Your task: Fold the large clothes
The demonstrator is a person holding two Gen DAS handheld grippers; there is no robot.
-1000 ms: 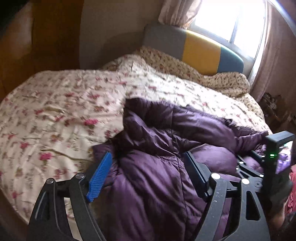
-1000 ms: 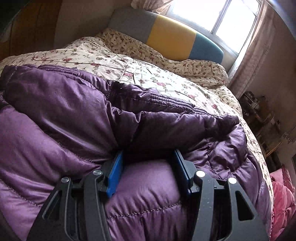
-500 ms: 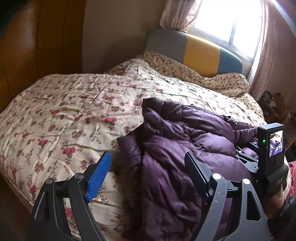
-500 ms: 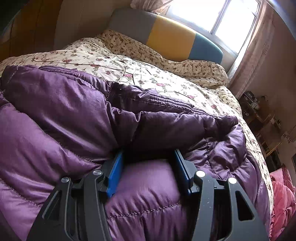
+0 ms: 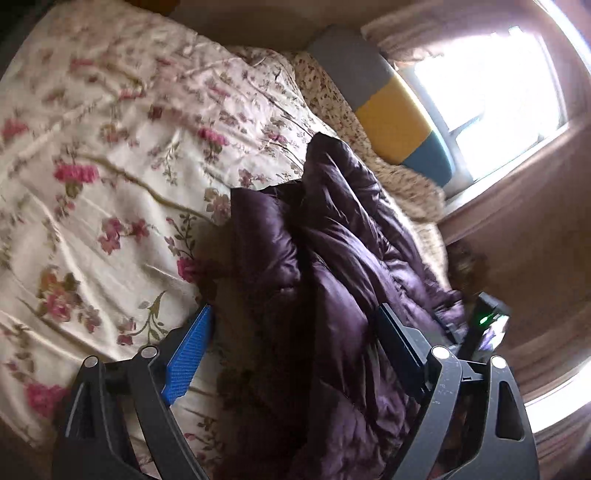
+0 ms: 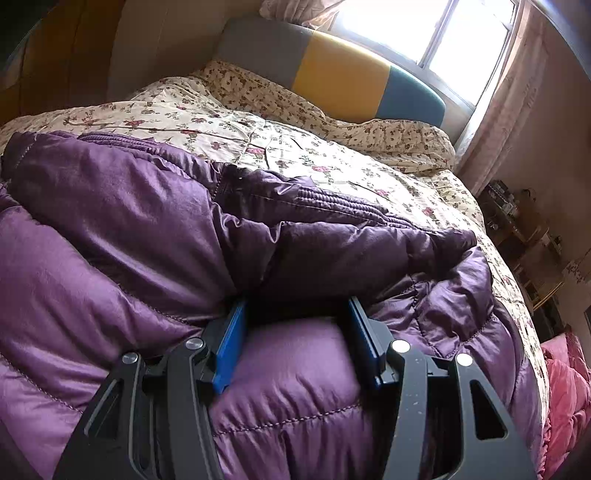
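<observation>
A large purple puffer jacket (image 6: 155, 236) lies bunched on a floral bedspread (image 6: 332, 162). My right gripper (image 6: 297, 314) is pushed into a fold of it, its jaws apart with padded fabric bulging between the blue pads (image 6: 231, 347); the fingertips are buried. In the left wrist view the jacket (image 5: 332, 258) runs up the middle of the frame. My left gripper (image 5: 295, 325) is wide open above the jacket's left edge, with nothing held. The right gripper's body, with its green light (image 5: 484, 321), shows at the jacket's far side.
The bed's grey, yellow and teal headboard (image 6: 332, 74) stands under a bright window (image 6: 443, 33) with pink curtains (image 6: 509, 103). A cluttered shelf (image 6: 517, 221) is at the right. A pink quilted cloth (image 6: 565, 391) lies beside the bed's lower right.
My left gripper has swung and tilted, so the bed now appears rotated, and it stays open. The right gripper has held still in the jacket fold.
</observation>
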